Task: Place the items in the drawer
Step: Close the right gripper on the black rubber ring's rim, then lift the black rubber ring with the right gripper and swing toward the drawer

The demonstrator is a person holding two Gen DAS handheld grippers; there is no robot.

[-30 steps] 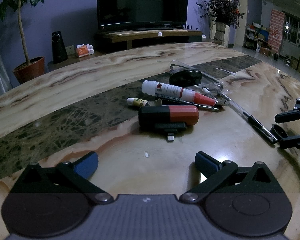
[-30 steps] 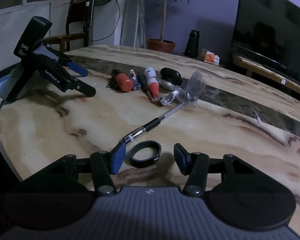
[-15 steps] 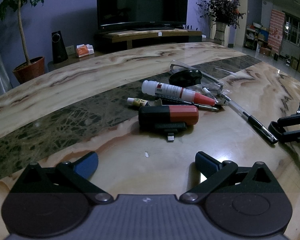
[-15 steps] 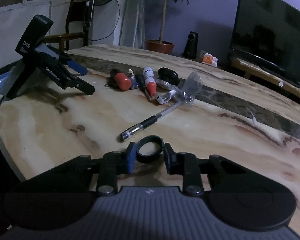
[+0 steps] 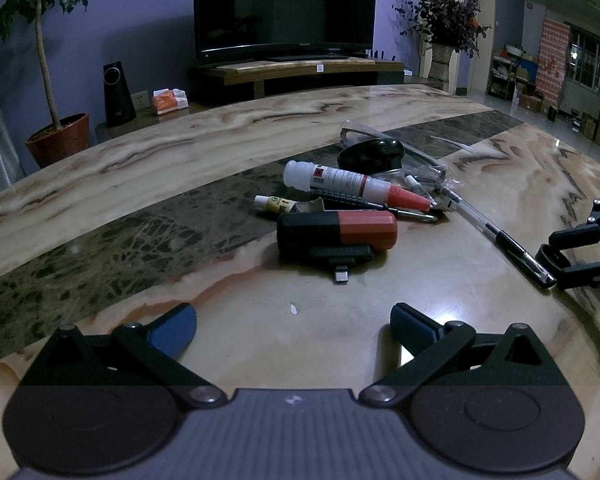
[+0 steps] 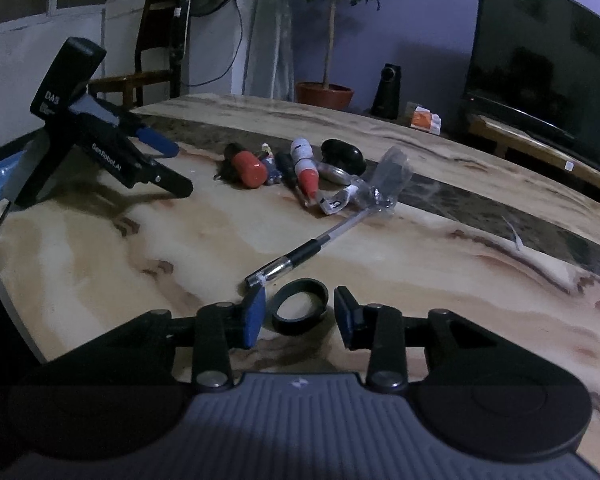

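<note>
Right gripper (image 6: 300, 314) jaws just reopened and straddle the black ring (image 6: 299, 306) flat on the worktop (image 6: 420, 272) without pinching it (left gripper (image 5: 294, 322) idle, spread), so a reclose risks squirting the ring into the pen (image 6: 296, 258).

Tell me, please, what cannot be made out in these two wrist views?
- Drawer: in neither view, so its place and state are unknown.
- Screwdriver: left wrist view, mostly hidden beneath the glue bottle.
- Small tube: left wrist view, label print too small to read.
- Clear bag: right wrist view, contents lost in blur and dim light.
</note>
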